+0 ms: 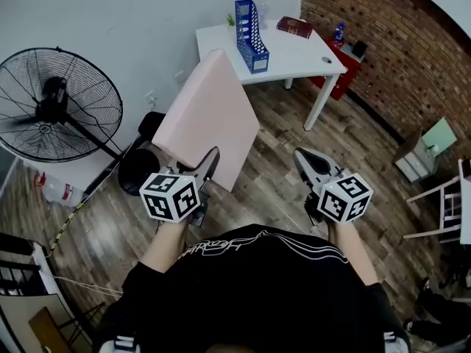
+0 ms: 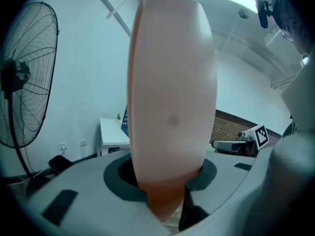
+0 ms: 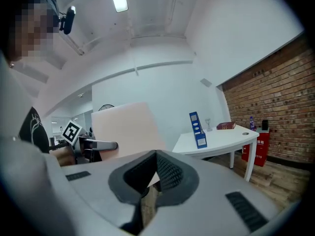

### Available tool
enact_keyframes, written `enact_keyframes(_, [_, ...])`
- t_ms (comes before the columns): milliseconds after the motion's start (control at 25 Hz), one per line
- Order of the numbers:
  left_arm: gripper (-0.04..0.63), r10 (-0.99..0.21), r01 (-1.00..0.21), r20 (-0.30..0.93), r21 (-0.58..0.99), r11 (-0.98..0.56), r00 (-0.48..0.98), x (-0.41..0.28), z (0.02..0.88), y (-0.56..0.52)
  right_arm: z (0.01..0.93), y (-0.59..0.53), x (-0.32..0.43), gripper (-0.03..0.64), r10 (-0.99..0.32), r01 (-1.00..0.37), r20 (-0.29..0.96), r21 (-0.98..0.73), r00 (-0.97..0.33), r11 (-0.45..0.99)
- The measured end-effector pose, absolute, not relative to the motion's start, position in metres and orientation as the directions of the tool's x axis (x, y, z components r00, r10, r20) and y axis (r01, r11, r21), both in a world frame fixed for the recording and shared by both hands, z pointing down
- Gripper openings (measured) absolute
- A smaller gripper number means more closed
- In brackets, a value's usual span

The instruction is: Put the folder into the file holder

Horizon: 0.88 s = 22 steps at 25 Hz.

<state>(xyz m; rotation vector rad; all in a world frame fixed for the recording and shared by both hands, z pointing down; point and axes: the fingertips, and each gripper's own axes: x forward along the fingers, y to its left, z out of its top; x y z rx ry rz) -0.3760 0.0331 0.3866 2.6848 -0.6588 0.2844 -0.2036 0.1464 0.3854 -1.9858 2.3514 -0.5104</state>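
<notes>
the left gripper (image 1: 208, 162) is clamped on the lower edge of the pink folder (image 1: 210, 112), its jaws partly apart with the folder pressed between them and standing up tilted above the wooden floor. the right gripper (image 1: 306, 160) holds nothing, jaws drawn together, just beside the folder. the blue file holder (image 1: 251, 35) stands on the white table (image 1: 298, 54), well apart from the folder.

File holder (image 1: 251, 35) on table (image 1: 294, 56), book (image 1: 294, 26) right; folder (image 1: 210, 116) before table; fan (image 1: 55, 101) left.
</notes>
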Motion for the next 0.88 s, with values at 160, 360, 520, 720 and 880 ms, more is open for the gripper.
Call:
enact_keyframes(160, [0.172,-0.409,-0.478,0.268,0.296,-0.827,0.872,-0.342,0.389,0.051,0.392,0.169,-0.169,0.000,-0.962,-0.953,0.202,-0.278,-0.183,0.123])
enact_keyframes(360, [0.172,-0.386,-0.465,0.290,0.294,-0.835,0.876,-0.305,0.398,0.070,0.404,0.191,-0.134,0.000,-0.963,-0.952,0.217,-0.293,-0.162,0.094])
enact_keyframes(520, [0.172,-0.365,-0.459,0.322,0.297,-0.838,0.874,-0.283,0.411,0.071,0.420,0.196,-0.116,0.000,-0.961,-0.945,0.235,-0.321,-0.148,0.067])
enact_keyframes(720, [0.170,-0.358,-0.464,0.345,0.307,-0.831,0.868,-0.261,0.430,0.054,0.440,0.183,-0.095,0.000,-0.955,-0.944,0.261,-0.325,-0.139,0.049])
enact_keyframes(880, [0.170,-0.363,-0.472,0.346,0.322,-0.821,0.865,-0.243,0.441,0.029,0.452,0.160,-0.078,0.000,-0.946,-0.947,0.288,-0.317,-0.147,0.050])
